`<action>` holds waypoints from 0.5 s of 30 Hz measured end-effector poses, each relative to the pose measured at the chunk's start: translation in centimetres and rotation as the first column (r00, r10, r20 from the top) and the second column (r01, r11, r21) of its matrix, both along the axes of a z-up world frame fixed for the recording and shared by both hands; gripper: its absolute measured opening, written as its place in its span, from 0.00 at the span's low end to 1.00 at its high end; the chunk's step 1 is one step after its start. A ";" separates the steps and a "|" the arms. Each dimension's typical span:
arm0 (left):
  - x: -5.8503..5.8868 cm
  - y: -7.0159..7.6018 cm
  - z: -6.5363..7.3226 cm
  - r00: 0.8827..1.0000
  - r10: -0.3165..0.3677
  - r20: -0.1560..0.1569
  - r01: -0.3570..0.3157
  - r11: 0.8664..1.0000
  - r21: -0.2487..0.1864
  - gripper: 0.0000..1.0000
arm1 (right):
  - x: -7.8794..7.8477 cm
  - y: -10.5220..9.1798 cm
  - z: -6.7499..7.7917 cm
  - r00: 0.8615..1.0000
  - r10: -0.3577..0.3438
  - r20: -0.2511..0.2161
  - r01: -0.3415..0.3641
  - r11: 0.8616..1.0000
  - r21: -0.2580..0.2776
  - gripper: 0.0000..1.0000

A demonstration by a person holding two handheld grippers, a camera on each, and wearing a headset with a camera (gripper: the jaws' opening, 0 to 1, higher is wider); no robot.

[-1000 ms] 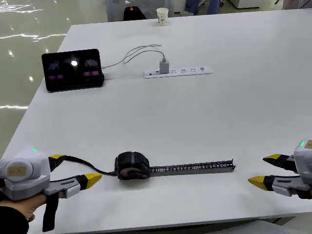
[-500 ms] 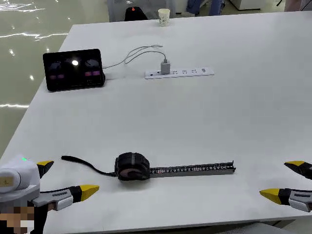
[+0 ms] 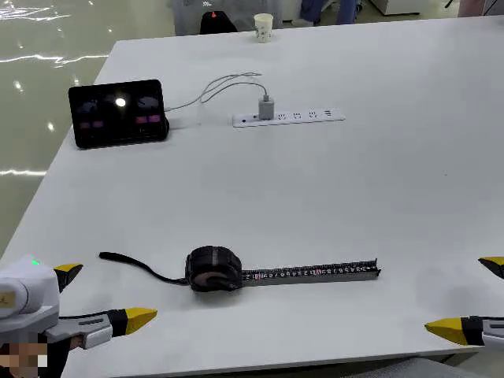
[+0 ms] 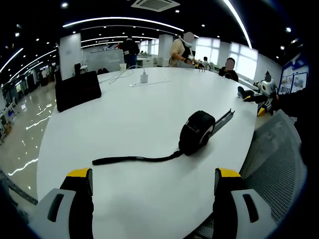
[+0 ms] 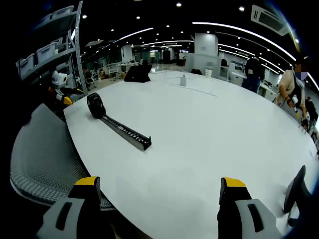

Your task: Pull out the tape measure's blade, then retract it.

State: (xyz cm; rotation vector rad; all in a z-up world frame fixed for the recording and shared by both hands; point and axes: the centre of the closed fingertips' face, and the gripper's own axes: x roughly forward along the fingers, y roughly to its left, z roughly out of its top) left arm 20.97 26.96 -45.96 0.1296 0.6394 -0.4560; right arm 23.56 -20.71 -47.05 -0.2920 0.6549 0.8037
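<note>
A black tape measure (image 3: 213,269) lies on the white table (image 3: 331,189) near the front edge, its blade (image 3: 311,272) drawn out to the right and lying flat. A black wrist strap (image 3: 130,264) trails left from its case. My left gripper (image 3: 106,295) stands open at the front left, left of the strap, holding nothing. In the left gripper view the case (image 4: 198,132) and strap (image 4: 134,159) lie ahead of the open left gripper (image 4: 152,181). My right gripper (image 3: 472,299) is open at the front right, well clear of the blade tip (image 5: 142,143), with the case (image 5: 95,105) beyond.
A dark tablet (image 3: 118,112) stands at the back left. A white power strip (image 3: 288,117) with a plugged charger and cable lies behind the middle. A paper cup (image 3: 264,27) stands at the far edge. A grey mesh chair (image 5: 42,159) sits by the table's front.
Both grippers have drawn back from the tape measure toward the table's front corners, the left off the strap and the right farther right. The tape measure has stayed put with its blade out.
</note>
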 end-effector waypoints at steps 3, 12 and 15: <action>-0.2 -0.3 -0.1 1.000 -0.015 -0.003 0.015 1.000 0.004 0.99 | 0.0 0.0 -0.1 1.000 0.007 -0.007 -0.007 1.000 -0.004 0.99; -0.1 -0.3 -0.1 1.000 0.006 -0.013 -0.007 1.000 -0.028 0.99 | 0.1 1.0 0.8 1.000 0.000 -0.012 0.001 0.997 0.080 0.99; 0.0 -0.2 -0.1 1.000 0.023 -0.012 -0.023 0.999 -0.040 0.99 | 0.4 0.6 0.8 1.000 0.000 0.009 0.000 0.999 0.052 0.99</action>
